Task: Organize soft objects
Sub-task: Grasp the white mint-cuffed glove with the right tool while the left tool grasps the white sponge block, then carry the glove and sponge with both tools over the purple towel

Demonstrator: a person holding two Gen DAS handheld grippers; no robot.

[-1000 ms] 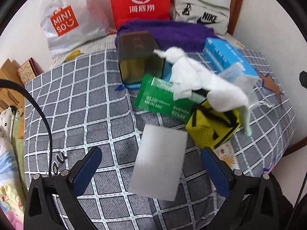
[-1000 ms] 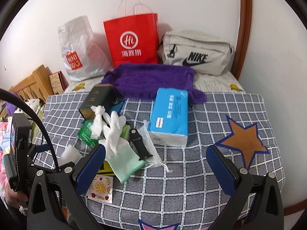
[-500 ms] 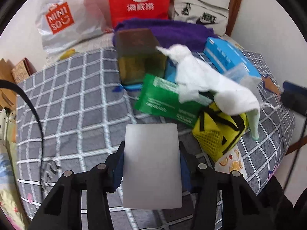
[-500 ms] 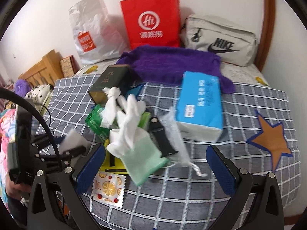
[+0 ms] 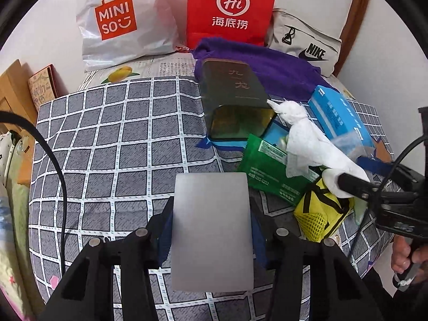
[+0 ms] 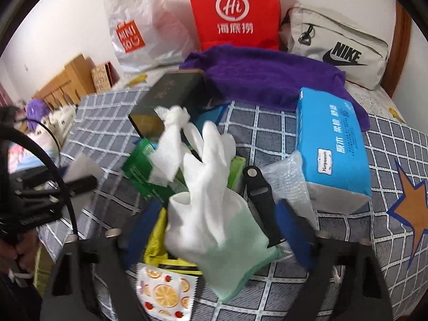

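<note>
White plastic bag [image 5: 125,24] is showing "MINISO" on an orange square. Red paper bag [image 5: 231,8] is carrying a white "Hi" circle logo above "海底捞". Grey pouch [image 6: 339,50] is reading "NIKE" with swoosh. Dark tin [image 5: 235,85] is bearing "九龙". Blue tissue pack [image 6: 334,144] and green packet [image 5: 270,165] are showing print too small to read.

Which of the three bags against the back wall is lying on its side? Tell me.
The grey Nike bag, at the right end. The white Miniso bag and the red paper bag both stand upright.
</note>
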